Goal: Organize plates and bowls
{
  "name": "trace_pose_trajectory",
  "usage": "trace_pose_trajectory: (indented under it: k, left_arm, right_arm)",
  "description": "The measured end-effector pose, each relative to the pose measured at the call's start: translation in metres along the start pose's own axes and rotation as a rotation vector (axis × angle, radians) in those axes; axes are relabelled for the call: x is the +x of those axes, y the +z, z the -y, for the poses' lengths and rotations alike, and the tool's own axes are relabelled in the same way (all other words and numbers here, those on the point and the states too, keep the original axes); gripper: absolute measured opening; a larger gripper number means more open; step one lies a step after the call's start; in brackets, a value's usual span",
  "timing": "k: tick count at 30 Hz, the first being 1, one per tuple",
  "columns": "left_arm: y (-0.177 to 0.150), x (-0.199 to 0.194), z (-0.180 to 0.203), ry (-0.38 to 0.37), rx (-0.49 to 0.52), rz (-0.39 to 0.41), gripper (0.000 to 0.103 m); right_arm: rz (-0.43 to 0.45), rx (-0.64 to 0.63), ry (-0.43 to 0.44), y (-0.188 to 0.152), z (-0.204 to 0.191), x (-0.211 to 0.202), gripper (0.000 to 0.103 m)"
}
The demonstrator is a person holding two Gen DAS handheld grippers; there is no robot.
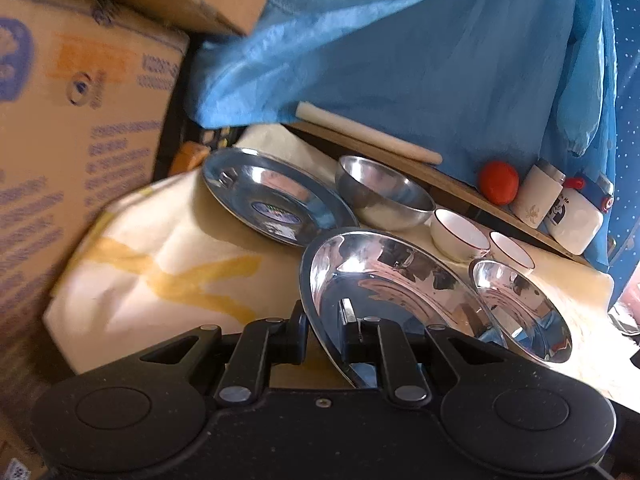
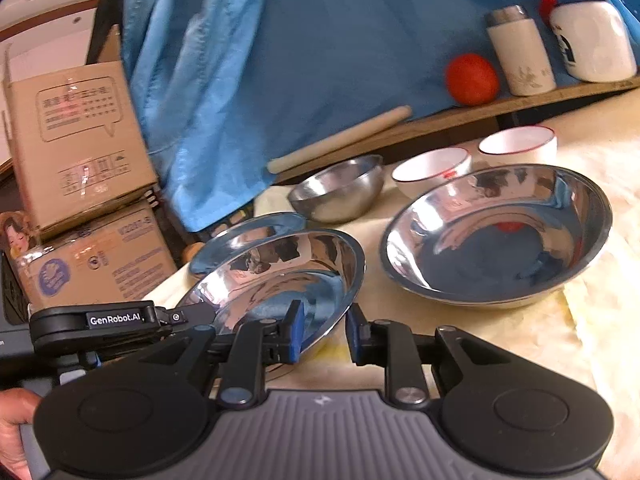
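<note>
Steel plate held at the rim, above the cloth-covered table (image 1: 140,280).

Left wrist: left gripper (image 1: 323,330) clamped on the rim of a tilted steel plate (image 1: 384,280); beyond it 1 flat steel plate (image 1: 276,200), 1 steel bowl (image 1: 384,196), 2 white bowls (image 1: 460,234). Right wrist: right gripper (image 2: 323,334), jaws parted, straddling the held plate's edge (image 2: 280,272) without contact; deep steel dish (image 2: 496,236) lies just beside it. Advice: level the plate, then lower it centred onto the flat plate.
</note>
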State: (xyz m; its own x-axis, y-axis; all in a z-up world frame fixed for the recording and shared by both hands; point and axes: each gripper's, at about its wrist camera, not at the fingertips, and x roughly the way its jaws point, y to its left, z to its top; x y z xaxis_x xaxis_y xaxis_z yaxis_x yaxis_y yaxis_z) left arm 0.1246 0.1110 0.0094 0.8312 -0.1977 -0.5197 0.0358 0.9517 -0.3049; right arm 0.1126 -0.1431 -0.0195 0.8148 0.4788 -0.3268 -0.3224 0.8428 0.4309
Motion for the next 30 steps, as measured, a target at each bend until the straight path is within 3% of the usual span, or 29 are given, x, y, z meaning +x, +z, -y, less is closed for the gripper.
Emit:
trace_pose_trajectory:
  k: [10, 19, 24, 30]
  left_arm:
    - [0.011, -0.010, 0.027, -0.044, 0.023, 0.046, 0.016]
    - [0.010, 0.028, 0.082, -0.173, 0.024, 0.037, 0.016]
    - [0.007, 0.051, 0.107, -0.208, 0.033, 0.016, 0.016]
    - [0.002, 0.071, 0.123, -0.196, 0.042, -0.013, 0.016]
  right_arm:
    - [0.110, -0.017, -0.009, 0.015, 0.005, -0.031, 0.025]
    - [0.212, 0.005, -0.151, 0.038, 0.044, -0.057, 0.025]
    - [0.216, 0.016, -0.218, 0.047, 0.067, -0.060, 0.025]
    - [0.191, 0.026, -0.255, 0.047, 0.085, -0.055, 0.025]
